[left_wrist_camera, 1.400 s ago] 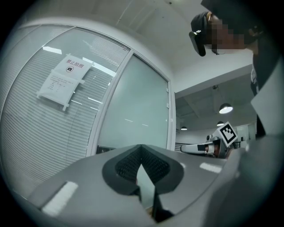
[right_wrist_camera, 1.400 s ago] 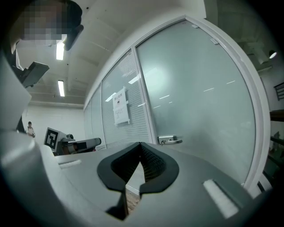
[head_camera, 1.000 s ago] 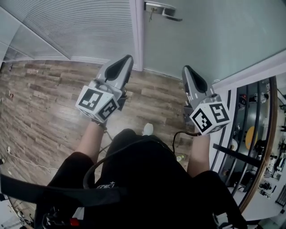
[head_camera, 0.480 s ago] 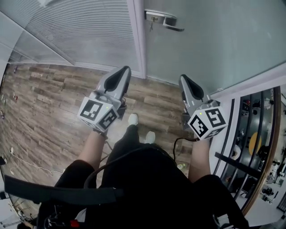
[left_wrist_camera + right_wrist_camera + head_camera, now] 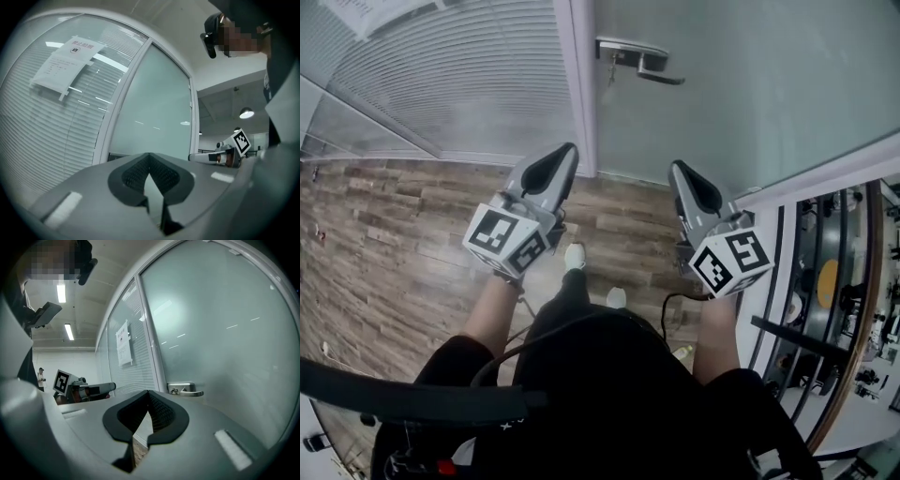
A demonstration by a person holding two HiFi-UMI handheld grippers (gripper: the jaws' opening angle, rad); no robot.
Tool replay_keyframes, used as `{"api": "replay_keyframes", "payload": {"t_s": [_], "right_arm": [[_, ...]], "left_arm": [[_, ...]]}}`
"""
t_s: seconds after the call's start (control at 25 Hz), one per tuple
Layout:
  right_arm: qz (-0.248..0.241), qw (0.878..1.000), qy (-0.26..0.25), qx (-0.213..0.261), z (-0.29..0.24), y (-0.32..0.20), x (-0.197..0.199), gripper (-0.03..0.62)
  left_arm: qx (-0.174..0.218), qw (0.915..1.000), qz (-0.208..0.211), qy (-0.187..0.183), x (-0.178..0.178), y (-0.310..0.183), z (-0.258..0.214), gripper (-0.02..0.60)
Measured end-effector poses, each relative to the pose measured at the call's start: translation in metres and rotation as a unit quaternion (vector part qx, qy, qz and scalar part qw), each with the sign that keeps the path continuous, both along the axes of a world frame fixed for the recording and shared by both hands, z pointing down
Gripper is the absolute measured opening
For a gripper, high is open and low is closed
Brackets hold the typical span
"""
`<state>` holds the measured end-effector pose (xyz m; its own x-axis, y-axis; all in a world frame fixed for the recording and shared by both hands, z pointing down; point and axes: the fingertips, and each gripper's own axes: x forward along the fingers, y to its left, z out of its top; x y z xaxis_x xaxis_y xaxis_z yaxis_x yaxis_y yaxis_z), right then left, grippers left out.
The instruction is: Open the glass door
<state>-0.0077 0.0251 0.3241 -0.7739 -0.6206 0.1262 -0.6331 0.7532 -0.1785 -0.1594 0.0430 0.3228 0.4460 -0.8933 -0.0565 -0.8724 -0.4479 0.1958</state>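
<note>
The glass door (image 5: 741, 94) is a frosted pane filling the upper right of the head view, shut against its white frame (image 5: 584, 103), straight ahead of the person. Far left, a glass wall backed by horizontal blinds (image 5: 459, 75) meets the wood-plank floor (image 5: 384, 216), and the left gripper view shows a paper notice (image 5: 70, 56) stuck high on that wall. The left tool (image 5: 569, 148) is held level with its tip toward the frame's foot; its jaws meet at the tips with nothing between them. Below it, between the two arms, a white shoe (image 5: 574, 255) stands on the planks. On the door just right of the frame sits the metal lever handle (image 5: 649, 63), its lever lying crosswise and pointing away from the frame. The right tool (image 5: 677, 167) points at the door pane lower than the handle and well apart from it, its jaws likewise closed tip to tip and empty.
</note>
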Motion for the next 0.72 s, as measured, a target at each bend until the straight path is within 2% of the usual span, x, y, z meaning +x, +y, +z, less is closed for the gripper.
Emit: {"api": "replay_keyframes", "payload": {"t_s": [0.72], "right_arm": [[0.051, 0.999, 0.008, 0.011, -0.008, -0.068, -0.065, 0.003]], "left_arm": [[0.003, 0.9984, 0.055, 0.015, -0.059, -0.085, -0.005, 0.000]]}}
